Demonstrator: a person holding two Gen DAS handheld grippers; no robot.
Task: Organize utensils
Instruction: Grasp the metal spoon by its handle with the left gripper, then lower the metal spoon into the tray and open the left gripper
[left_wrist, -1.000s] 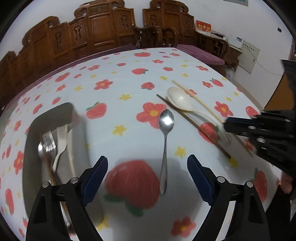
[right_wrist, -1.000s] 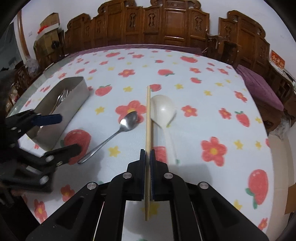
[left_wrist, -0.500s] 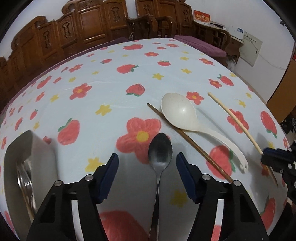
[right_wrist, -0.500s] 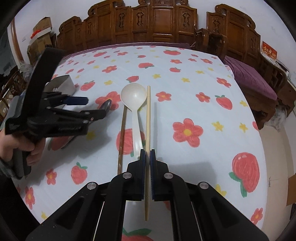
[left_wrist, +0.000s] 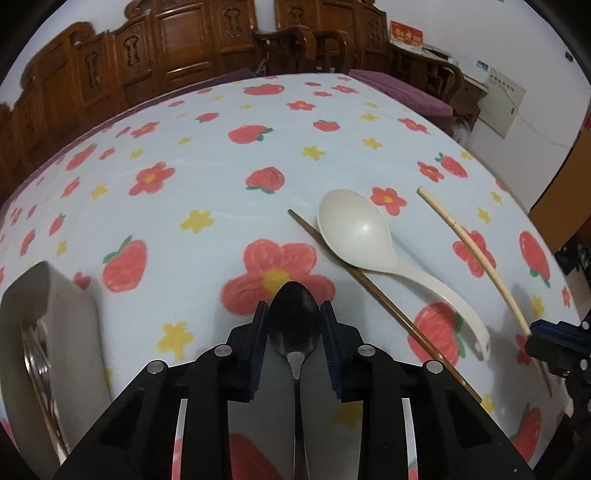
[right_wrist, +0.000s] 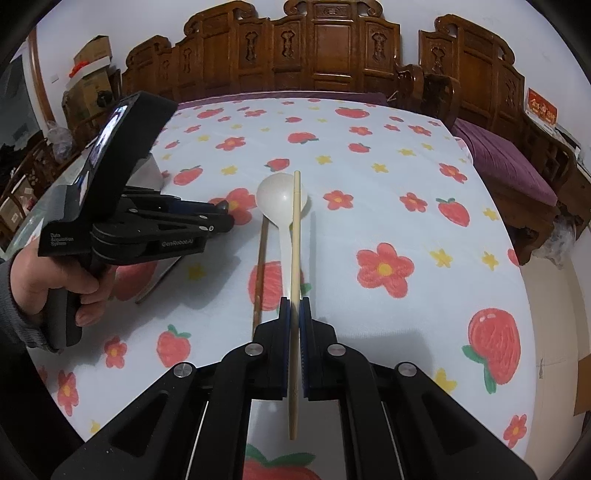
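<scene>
Landmark: the white plastic spoon (left_wrist: 354, 232), lying on the desk (left_wrist: 207, 173) with its bowl toward the far side.

**Left tongs** (left_wrist: 293, 317): closing. The bowl of the metal spoon (left_wrist: 293, 321) sits between the two blue pads, just left of the white plastic spoon's handle as the left wrist view shows it. The pads stand right at the bowl's edges; firm contact cannot be confirmed, so treat the metal spoon as not yet secured.

**Right tongs** (right_wrist: 294, 310): clenched on the light bamboo chopstick (right_wrist: 295, 258), which projects forward over the white plastic spoon's handle and bowl.

**Other items:** the dark chopstick (left_wrist: 369, 288) lies on the desk, touching the left edge of the white plastic spoon. The metal tray (left_wrist: 55, 325), holding cutlery already sorted, stands well to the left of the white plastic spoon.

**Probable faults from this state:**
- Slip. The pads bear on a curved, polished bowl rather than on the flat handle; closing pressure may squeeze the metal spoon forward and out.
- Tilt on lift. The long handle trails behind the grip and may swing the metal spoon down.
- Collision. Both tongs work close to the white plastic spoon; the projecting light bamboo chopstick may knock it or the dark chopstick.
</scene>
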